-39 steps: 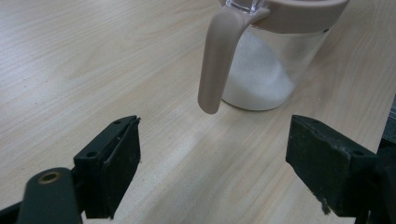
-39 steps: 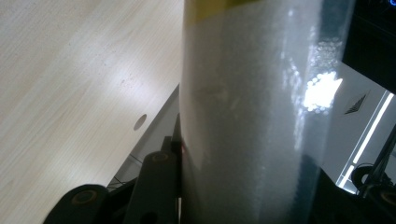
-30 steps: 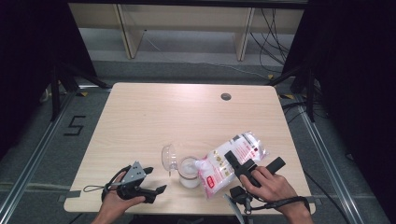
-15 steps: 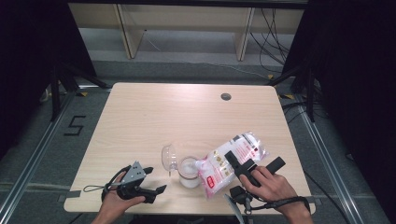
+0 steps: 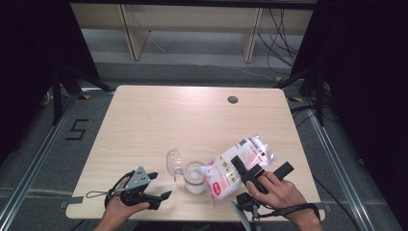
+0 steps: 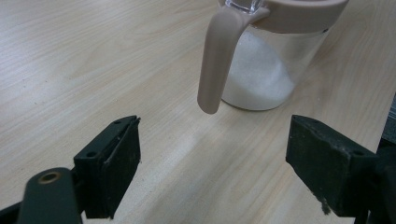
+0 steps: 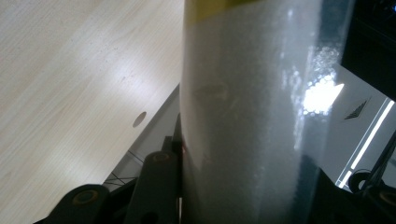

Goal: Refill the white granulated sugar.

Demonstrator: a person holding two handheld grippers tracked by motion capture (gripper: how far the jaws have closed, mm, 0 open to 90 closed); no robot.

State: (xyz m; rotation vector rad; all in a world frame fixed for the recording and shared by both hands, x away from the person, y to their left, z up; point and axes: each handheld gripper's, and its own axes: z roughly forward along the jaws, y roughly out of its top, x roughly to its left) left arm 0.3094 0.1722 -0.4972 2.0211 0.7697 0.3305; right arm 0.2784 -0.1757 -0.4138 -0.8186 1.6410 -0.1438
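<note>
A clear jug [image 5: 194,177] with a beige rim stands near the table's front edge, its flip lid [image 5: 173,161] open to the left. In the left gripper view the jug [image 6: 266,70] has a beige handle [image 6: 215,60] and white granules at its bottom. A clear bag of white granules [image 5: 236,168] with a red label is tilted, its lower end over the jug's mouth. My right gripper [image 5: 262,162] is shut on the bag [image 7: 252,107], which sits between its jaws [image 7: 243,196]. My left gripper [image 5: 161,184] rests open on the table, left of the jug, with nothing between its jaws [image 6: 212,172].
The light wooden table [image 5: 159,120] has a round cable hole [image 5: 233,99] at its far right. Shelving and cables stand beyond the far edge. Dark curtains and metal floor rails flank both sides.
</note>
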